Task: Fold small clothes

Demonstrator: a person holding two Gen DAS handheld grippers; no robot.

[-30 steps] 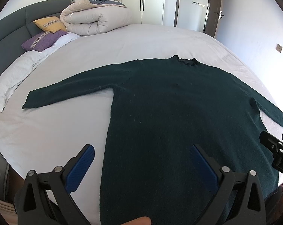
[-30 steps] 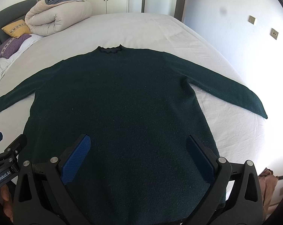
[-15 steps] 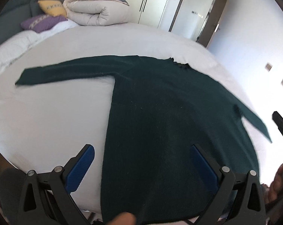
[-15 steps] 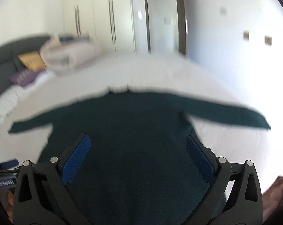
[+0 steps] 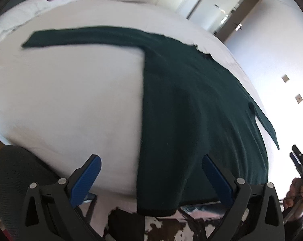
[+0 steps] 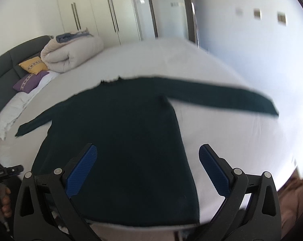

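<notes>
A dark green long-sleeved sweater [image 5: 191, 108] [image 6: 119, 140] lies flat on the white bed [image 5: 67, 100] [image 6: 221, 140], both sleeves spread out and the hem hanging over the near edge. My left gripper [image 5: 151, 172] stands open near the bed's front edge, over the sweater's left hem corner, holding nothing. My right gripper [image 6: 147, 164] is open too, above the hem on the right side, nothing between its blue pads. Each gripper shows at the edge of the other's view.
A rolled beige duvet [image 6: 73, 54], a yellow pillow [image 6: 32, 67] and a purple pillow [image 6: 28, 80] sit by the dark headboard [image 6: 8, 60]. White wardrobes [image 6: 95, 12] and a doorway stand behind. A cow-print rug [image 5: 171, 227] lies below the bed edge.
Both grippers have pulled back and lower toward the bed's front edge; the views tilted, so the hem edge and floor now show. The sweater has not moved.
</notes>
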